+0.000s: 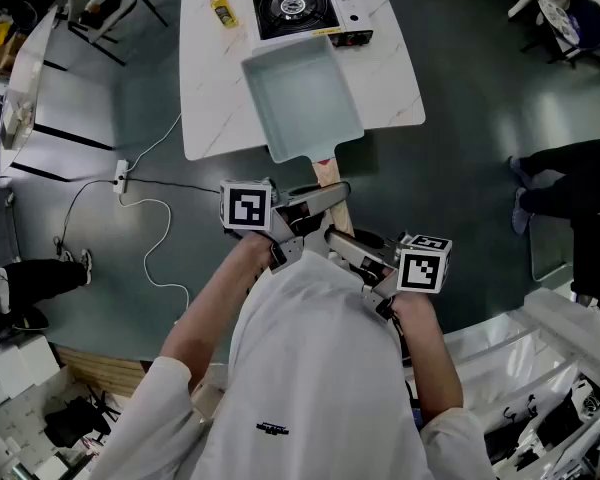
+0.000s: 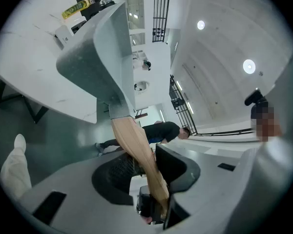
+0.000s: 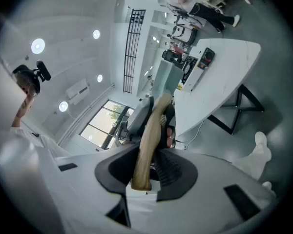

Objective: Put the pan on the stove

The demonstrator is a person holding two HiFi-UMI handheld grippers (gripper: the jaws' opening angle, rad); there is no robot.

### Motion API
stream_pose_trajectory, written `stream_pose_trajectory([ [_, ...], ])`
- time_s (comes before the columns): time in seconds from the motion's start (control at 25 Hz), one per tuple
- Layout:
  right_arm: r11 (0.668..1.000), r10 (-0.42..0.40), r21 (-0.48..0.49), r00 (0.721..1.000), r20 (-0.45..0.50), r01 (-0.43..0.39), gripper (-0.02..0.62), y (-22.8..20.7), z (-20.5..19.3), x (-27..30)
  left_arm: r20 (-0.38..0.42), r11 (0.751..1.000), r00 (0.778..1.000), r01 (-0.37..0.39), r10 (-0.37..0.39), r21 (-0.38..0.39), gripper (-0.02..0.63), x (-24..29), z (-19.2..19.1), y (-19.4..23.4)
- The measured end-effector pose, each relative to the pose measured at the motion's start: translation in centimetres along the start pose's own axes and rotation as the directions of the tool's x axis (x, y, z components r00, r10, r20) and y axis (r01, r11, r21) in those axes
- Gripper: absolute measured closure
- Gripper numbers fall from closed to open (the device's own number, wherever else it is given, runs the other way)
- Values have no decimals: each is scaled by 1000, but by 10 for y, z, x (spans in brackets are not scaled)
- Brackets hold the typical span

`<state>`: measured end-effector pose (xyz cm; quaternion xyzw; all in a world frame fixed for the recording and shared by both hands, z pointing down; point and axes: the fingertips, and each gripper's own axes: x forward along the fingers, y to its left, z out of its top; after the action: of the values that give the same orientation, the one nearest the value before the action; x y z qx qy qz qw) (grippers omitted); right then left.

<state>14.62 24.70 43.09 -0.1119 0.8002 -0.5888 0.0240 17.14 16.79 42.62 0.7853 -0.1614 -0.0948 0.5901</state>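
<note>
A pale grey rectangular pan point(image 1: 302, 98) with a wooden handle point(image 1: 329, 175) hangs over the white table point(image 1: 395, 88). Its far edge reaches the front of the black portable stove point(image 1: 298, 10) at the table's back. Both grippers hold the handle. My left gripper point(image 1: 315, 200) is shut on it nearer the pan, and my right gripper point(image 1: 345, 243) is shut on its end. In the left gripper view the handle point(image 2: 136, 150) runs up between the jaws of the left gripper point(image 2: 147, 172) to the pan point(image 2: 95, 57). The right gripper point(image 3: 147, 167) view shows the handle's end point(image 3: 147, 145) pinched between the jaws.
A yellow bottle point(image 1: 221, 6) stands on the table left of the stove. A power strip with a white cable point(image 1: 121, 176) lies on the floor at the left. A person's legs point(image 1: 570, 178) are at the right, and shelves and clutter line the room's edges.
</note>
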Motion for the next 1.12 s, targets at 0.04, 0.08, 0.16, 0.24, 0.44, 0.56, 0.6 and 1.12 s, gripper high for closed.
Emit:
stream_pose_trajectory([
  [0.04, 1000, -2, 13, 1000, 7, 2, 494, 11, -17, -6, -9, 1000, 1000, 7, -7, -27, 468, -6, -18, -11],
  [0.08, 1000, -5, 24, 1000, 13, 4, 494, 22, -33, -12, -16, 999, 1000, 12, -12, -51, 468, -11, -35, -21],
  [0.16, 999, -7, 40, 1000, 20, 6, 494, 41, -60, -22, -21, 997, 1000, 15, -17, -80, 468, -22, -63, -38],
  [0.24, 999, -3, 41, 1000, 25, 2, 494, 54, -75, -26, -18, 996, 1000, 14, -15, -87, 468, -31, -79, -49],
  [0.44, 998, 26, 54, 997, 66, -29, 492, 71, -100, -20, -23, 997, 1000, 18, -20, -79, 468, -52, -96, -60],
  [0.56, 999, 28, 37, 997, 66, -31, 491, 80, -109, -11, -26, 998, 999, 19, -21, -65, 469, -68, -99, -64],
  [0.6, 999, 28, 22, 998, 62, -29, 489, 82, -111, -7, -30, 998, 999, 20, -21, -56, 468, -73, -98, -64],
  [1.12, 999, -54, 9, 990, 134, 53, 480, 107, -117, 85, -118, 993, 987, 103, -110, -60, 468, -150, -61, -66],
])
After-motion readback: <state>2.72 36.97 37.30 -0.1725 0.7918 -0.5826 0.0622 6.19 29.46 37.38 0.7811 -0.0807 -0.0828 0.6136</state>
